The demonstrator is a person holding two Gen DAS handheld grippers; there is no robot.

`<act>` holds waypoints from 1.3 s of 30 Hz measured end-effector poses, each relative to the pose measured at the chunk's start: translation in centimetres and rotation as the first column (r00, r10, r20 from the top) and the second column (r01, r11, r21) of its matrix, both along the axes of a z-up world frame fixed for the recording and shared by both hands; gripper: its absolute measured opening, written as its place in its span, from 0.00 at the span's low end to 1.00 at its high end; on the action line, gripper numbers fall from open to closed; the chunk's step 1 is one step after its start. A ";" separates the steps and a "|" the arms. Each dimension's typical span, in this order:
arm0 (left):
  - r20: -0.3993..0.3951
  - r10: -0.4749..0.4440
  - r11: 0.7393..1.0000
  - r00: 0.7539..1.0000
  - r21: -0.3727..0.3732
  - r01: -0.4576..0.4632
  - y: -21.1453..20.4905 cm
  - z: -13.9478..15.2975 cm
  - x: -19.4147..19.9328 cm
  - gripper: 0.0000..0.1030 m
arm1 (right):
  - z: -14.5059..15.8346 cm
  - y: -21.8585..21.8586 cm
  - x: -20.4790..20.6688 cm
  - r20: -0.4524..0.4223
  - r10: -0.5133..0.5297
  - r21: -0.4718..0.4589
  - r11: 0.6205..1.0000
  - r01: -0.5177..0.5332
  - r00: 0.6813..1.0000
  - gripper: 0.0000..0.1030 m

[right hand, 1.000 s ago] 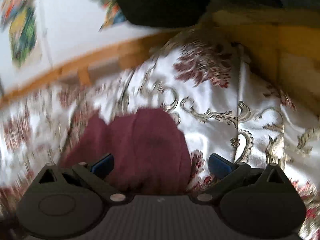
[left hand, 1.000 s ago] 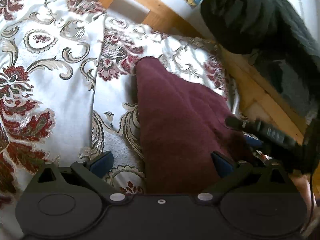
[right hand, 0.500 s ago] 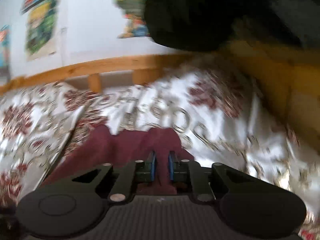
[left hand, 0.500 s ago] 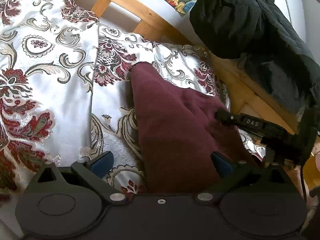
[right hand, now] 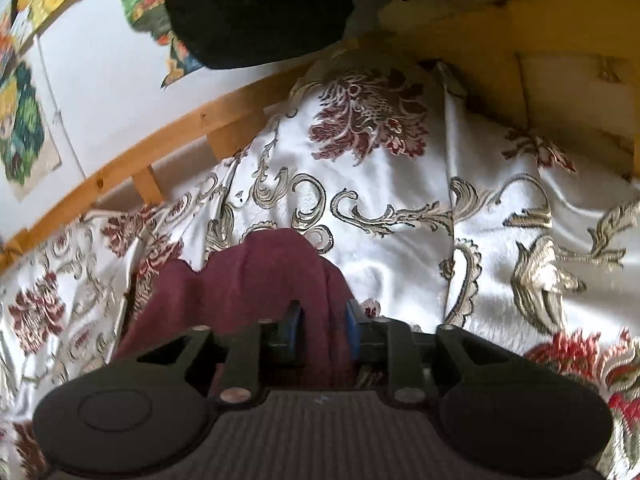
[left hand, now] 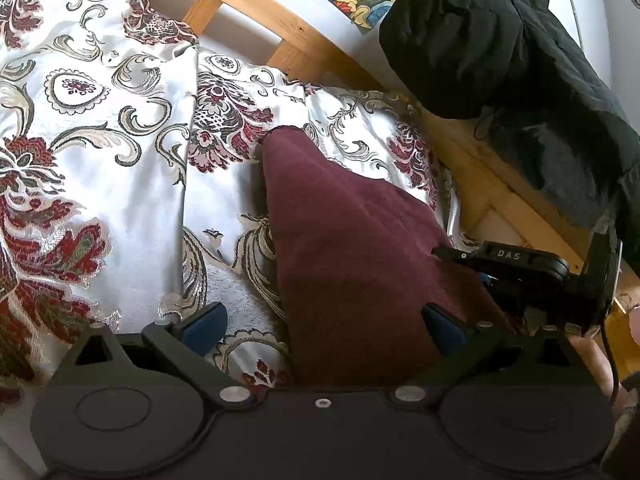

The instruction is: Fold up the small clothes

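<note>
A maroon cloth [left hand: 352, 248] lies lengthwise on a white floral bedspread [left hand: 100, 152]. My left gripper [left hand: 324, 322] is open just above the cloth's near end, with the fabric between its blue pads. My right gripper [right hand: 320, 322] is shut on the maroon cloth [right hand: 260, 272], pinching a raised fold between its blue pads. The right gripper also shows in the left wrist view [left hand: 520, 268], at the cloth's right edge.
A wooden bed frame [left hand: 280, 28] runs along the far side and right of the bedspread. A black padded jacket [left hand: 500, 52] hangs over the frame at the upper right. A white wall with colourful pictures [right hand: 24, 128] stands behind.
My right gripper went from open to shut on a fold of the maroon cloth and has lifted it slightly. The left gripper stayed open and drew back a little.
</note>
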State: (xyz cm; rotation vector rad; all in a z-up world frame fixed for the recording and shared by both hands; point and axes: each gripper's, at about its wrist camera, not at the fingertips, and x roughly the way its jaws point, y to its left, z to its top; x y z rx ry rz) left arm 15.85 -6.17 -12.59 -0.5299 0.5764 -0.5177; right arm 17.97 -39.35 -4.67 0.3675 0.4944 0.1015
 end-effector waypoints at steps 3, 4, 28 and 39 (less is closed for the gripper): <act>0.000 0.000 1.000 1.000 -0.001 0.000 0.0 0.0 0.0 0.99 | 0.1 -0.1 -0.2 0.014 0.010 0.000 1.000 -0.010 1.000 0.49; 0.000 0.000 1.000 1.000 -0.001 0.000 0.0 0.0 0.0 0.99 | 0.1 0.0 -0.4 0.018 0.009 -0.004 1.000 -0.009 1.000 0.58; 0.001 0.000 1.000 1.000 -0.003 0.000 0.0 0.0 -0.1 0.99 | 0.0 1.0 0.3 -0.132 0.118 -0.028 0.992 -0.122 0.984 0.69; 0.002 0.000 1.000 1.000 -0.004 0.000 0.1 0.0 -0.2 0.99 | -0.6 0.6 0.2 -0.149 0.113 0.046 0.993 -0.107 0.982 0.44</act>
